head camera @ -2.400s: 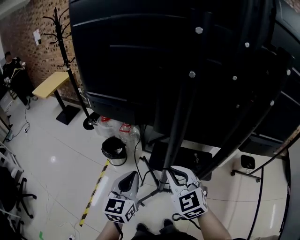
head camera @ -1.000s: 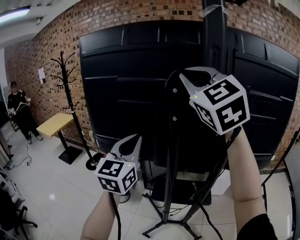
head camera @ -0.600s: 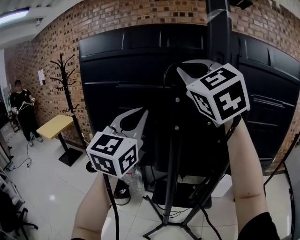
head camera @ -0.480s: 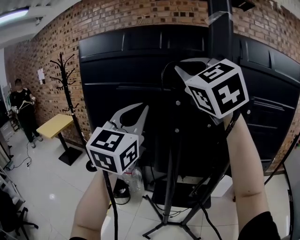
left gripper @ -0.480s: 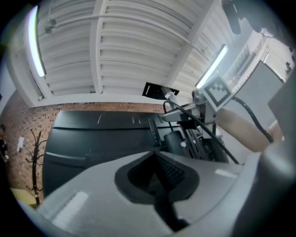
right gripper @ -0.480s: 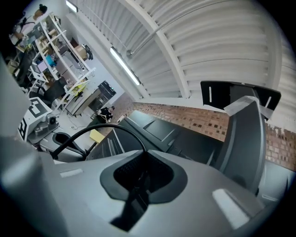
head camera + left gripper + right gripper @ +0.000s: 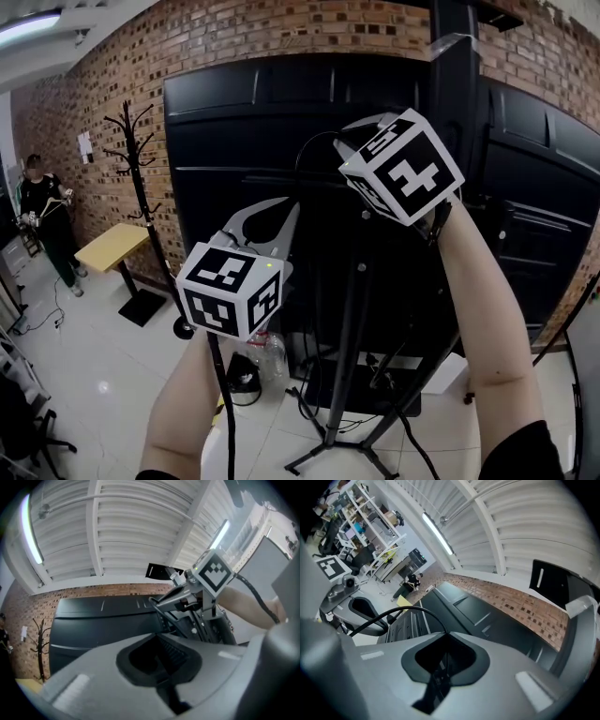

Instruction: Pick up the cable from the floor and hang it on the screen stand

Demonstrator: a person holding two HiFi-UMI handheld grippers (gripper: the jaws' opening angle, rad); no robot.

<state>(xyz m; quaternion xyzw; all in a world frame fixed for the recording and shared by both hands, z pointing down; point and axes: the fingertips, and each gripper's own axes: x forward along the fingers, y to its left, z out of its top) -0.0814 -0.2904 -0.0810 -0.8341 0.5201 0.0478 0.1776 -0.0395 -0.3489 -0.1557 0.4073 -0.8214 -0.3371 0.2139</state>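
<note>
A thin black cable [image 7: 302, 155] arches out of my right gripper [image 7: 345, 131], which is shut on it high in front of the black screen [image 7: 234, 122]. In the right gripper view the cable [image 7: 408, 611] leaves the closed tips of the right gripper [image 7: 447, 632] and curves down left past the left gripper. The left gripper [image 7: 289, 208] sits lower and to the left with its jaws together. In its own view the left gripper [image 7: 156, 633] shows nothing clearly between the pads, and the cable [image 7: 157, 609] runs just behind its tips. The screen stand [image 7: 349, 356] stands right behind both.
A tall post [image 7: 455, 75] rises at the upper right. A coat rack [image 7: 141, 178], a small yellow table [image 7: 112, 246] and a person [image 7: 42, 216] stand at the left by the brick wall. A bin and bottles [image 7: 248, 375] and loose leads lie by the stand's feet.
Both grippers have risen from near the floor to in front of the screen. Over the last second the right gripper has shifted left with the cable loop, and the left has come up closer.
</note>
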